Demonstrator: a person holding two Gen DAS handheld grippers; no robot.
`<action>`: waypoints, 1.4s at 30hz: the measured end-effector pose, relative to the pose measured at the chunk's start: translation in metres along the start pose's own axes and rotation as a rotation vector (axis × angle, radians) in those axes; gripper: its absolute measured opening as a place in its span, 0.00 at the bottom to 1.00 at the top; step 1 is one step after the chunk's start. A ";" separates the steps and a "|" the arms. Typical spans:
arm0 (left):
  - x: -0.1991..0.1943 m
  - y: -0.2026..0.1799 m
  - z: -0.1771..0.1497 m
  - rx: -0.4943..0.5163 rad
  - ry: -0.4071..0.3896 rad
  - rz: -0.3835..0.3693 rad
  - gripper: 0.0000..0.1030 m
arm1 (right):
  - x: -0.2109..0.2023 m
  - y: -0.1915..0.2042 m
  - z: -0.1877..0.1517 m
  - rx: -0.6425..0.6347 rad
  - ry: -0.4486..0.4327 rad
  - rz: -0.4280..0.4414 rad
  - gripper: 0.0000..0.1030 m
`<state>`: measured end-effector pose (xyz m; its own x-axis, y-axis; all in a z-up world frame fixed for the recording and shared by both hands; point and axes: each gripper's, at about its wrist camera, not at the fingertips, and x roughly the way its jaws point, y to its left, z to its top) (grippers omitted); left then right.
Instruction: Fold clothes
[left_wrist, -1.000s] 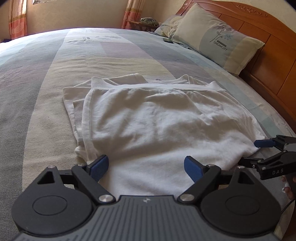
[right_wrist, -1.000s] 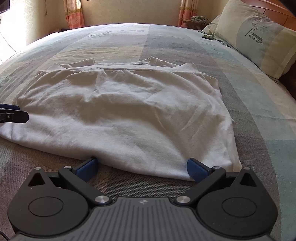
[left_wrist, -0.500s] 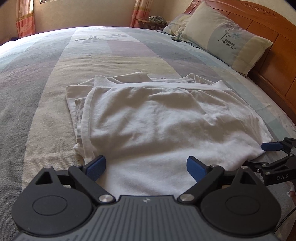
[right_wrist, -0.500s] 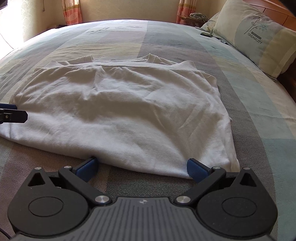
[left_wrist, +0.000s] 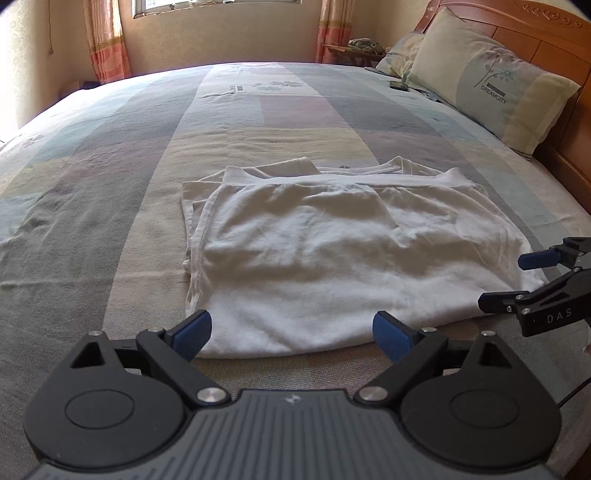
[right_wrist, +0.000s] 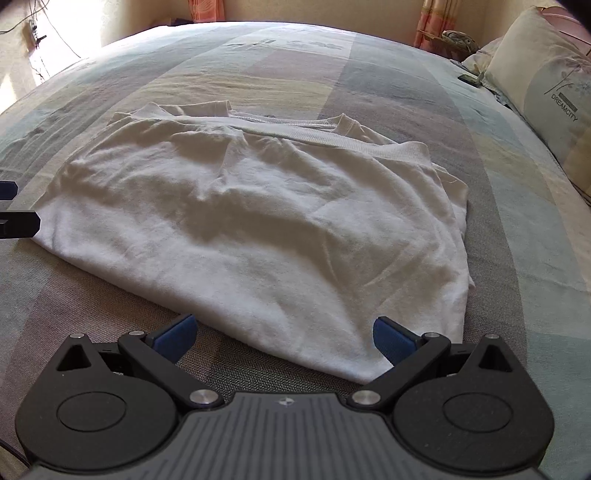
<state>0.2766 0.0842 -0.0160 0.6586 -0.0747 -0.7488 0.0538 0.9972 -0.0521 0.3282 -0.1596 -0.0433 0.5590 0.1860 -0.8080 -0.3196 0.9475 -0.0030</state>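
Lying folded on the bed (left_wrist: 110, 184), white shirt (left_wrist: 332, 258) fronts both wide-spread, empty tools (left_wrist: 291, 330) (right_wrist: 282, 332).

"DREAMCITY" printed in dark capitals on the pale pillow (left_wrist: 491, 74) at far right against the headboard, under a line-drawn flower; same word readable, tilted, on that pillow (right_wrist: 554, 92) in the right wrist view. "DAS" in light capitals on the black side of the right gripper (left_wrist: 517, 278), at the right edge of the left wrist view. Small markings on the far bedspread (left_wrist: 236, 88), too blurred to read.
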 end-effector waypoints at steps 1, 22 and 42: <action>-0.002 -0.005 -0.003 -0.018 0.010 0.013 0.91 | -0.003 -0.005 0.004 -0.008 -0.013 0.023 1.00; -0.016 0.004 0.028 -0.098 -0.044 0.089 0.91 | 0.049 -0.060 0.050 0.007 0.006 0.182 1.00; 0.138 0.047 0.101 -0.143 -0.095 -0.157 0.90 | 0.059 -0.043 0.043 -0.005 -0.041 0.056 1.00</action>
<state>0.4463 0.1205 -0.0549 0.7186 -0.2221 -0.6589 0.0587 0.9636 -0.2608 0.4079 -0.1781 -0.0650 0.5707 0.2492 -0.7825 -0.3552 0.9340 0.0385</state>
